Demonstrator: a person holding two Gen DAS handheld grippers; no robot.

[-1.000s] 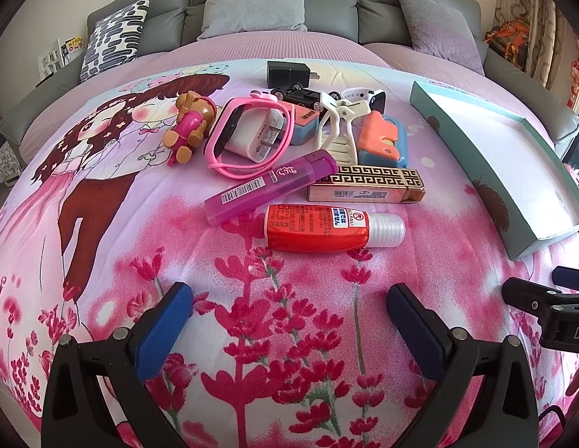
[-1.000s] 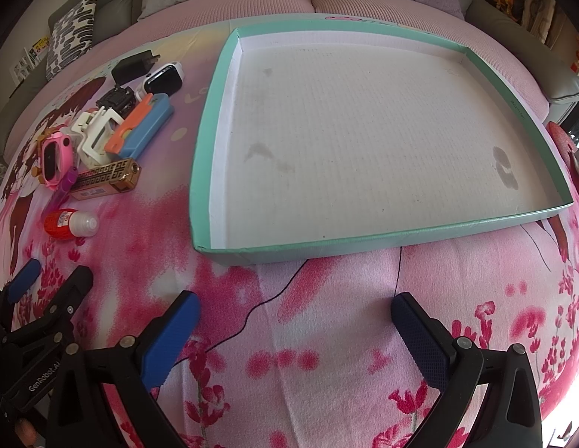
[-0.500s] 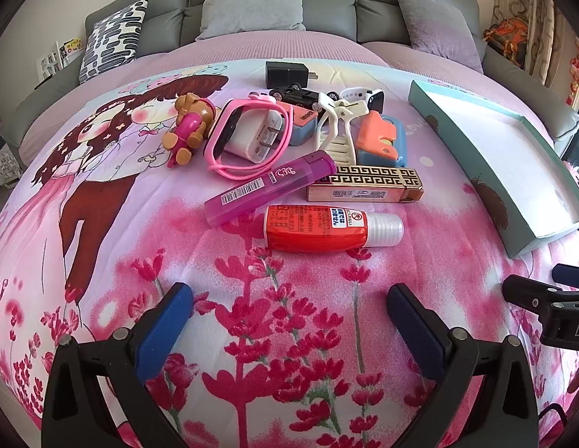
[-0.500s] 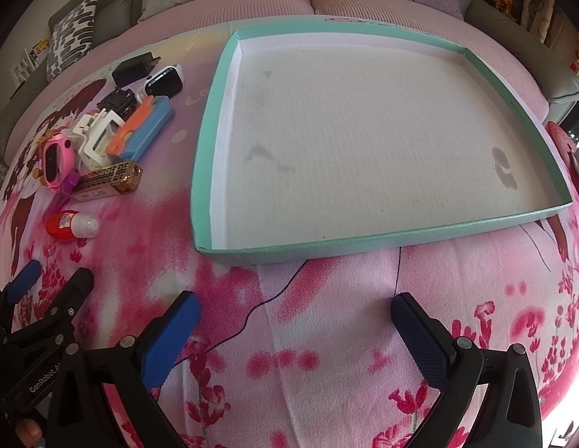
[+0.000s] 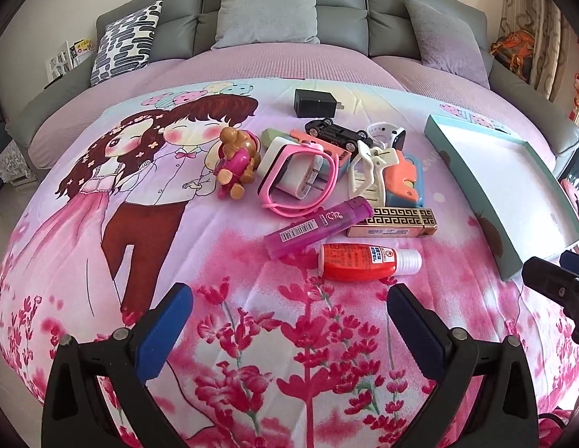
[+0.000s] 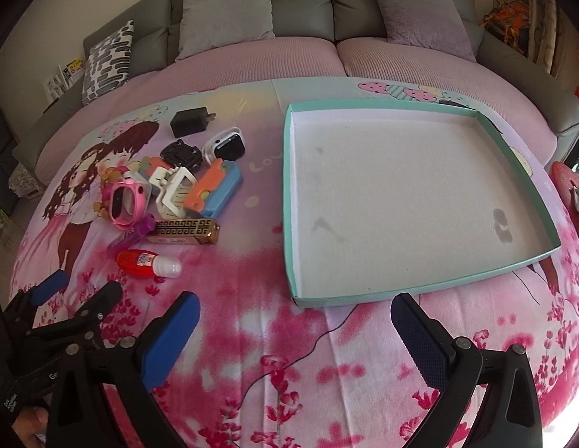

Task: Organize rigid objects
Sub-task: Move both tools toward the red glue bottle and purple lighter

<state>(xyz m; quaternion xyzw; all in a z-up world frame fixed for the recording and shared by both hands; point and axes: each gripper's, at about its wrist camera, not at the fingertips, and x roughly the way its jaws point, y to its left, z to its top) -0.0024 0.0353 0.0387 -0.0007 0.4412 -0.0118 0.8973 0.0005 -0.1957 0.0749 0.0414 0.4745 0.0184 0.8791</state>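
Note:
A heap of small items lies on the printed bedspread: a red bottle [image 5: 358, 267] with a white cap, a purple lighter [image 5: 319, 227], a gold patterned box [image 5: 392, 222], a pink watch [image 5: 300, 177] around a white plug, a white clip [image 5: 369, 171], a toy car [image 5: 336, 133], a black charger [image 5: 315, 103] and a brown toy dog [image 5: 237, 160]. A shallow teal tray [image 6: 409, 201] with nothing in it lies to the right. My left gripper [image 5: 289, 321] hangs open just short of the red bottle [image 6: 147, 261]. In front of the tray's near rim my right gripper [image 6: 295, 330] stands open.
A grey sofa [image 5: 282, 11] with several cushions runs behind the bed. The bedspread [image 5: 229, 298] rounds off at its left and near edges. The right gripper's fingers [image 5: 551, 283] show at the right edge of the left wrist view.
Both grippers have drawn back and risen a little; the heap and the tray look farther off. The left view has shifted left. Nothing was picked up.

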